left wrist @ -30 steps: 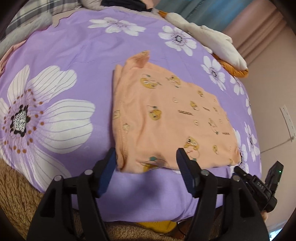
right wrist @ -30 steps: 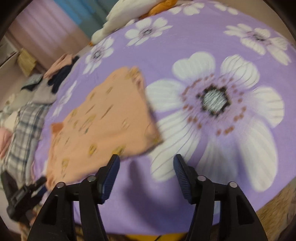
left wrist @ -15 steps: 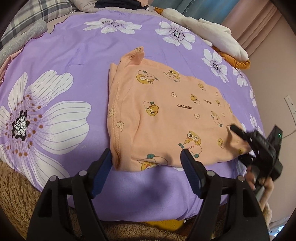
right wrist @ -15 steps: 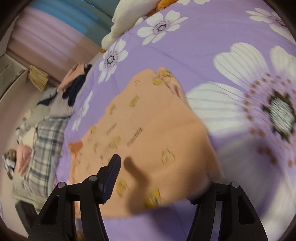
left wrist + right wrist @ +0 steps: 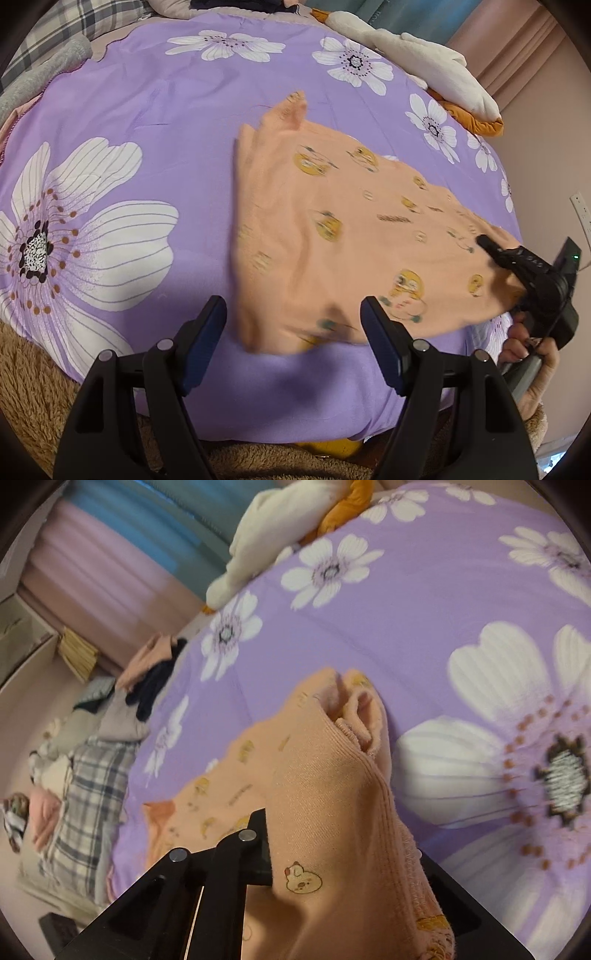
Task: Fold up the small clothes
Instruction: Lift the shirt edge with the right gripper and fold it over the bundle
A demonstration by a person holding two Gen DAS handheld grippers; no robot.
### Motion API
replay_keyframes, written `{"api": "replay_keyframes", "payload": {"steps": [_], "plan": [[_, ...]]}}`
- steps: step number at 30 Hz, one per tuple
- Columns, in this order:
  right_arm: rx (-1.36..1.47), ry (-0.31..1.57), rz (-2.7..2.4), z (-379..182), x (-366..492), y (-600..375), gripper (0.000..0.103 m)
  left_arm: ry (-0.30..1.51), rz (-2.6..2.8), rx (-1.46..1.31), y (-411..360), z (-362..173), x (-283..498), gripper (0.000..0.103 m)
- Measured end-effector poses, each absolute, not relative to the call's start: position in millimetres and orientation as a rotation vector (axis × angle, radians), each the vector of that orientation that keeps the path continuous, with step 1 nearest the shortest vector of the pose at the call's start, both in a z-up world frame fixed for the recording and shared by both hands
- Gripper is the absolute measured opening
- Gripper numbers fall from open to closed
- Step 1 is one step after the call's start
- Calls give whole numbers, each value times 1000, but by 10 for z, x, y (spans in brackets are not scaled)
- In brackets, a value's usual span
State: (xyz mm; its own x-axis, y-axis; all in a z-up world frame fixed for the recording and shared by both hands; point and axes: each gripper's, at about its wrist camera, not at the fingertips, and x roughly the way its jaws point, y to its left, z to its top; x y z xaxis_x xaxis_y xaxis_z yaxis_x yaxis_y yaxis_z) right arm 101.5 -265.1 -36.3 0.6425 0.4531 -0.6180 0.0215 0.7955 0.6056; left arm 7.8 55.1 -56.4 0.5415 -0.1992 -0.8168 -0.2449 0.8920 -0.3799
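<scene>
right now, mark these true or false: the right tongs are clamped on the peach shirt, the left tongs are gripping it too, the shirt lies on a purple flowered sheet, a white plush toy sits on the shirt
1. The right tongs are clamped on the peach shirt. True.
2. The left tongs are gripping it too. False: they stand open at the shirt's near edge, pressing on nothing.
3. The shirt lies on a purple flowered sheet. True, though the right tongs have lifted one edge.
4. A white plush toy sits on the shirt. False: it lies at the far edge of the bed, apart from the shirt.
</scene>
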Motion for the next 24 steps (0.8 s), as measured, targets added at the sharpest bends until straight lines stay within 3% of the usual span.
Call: {"api": "replay_keyframes", "payload": {"steps": [13, 24], "plan": [[453, 759, -6, -27, 871, -3261, 11, 1024, -15, -483, 456, -575, 104, 76], [45, 686, 220, 418, 923, -2339, 11, 1015, -16, -493, 436, -537, 51, 79]]}}
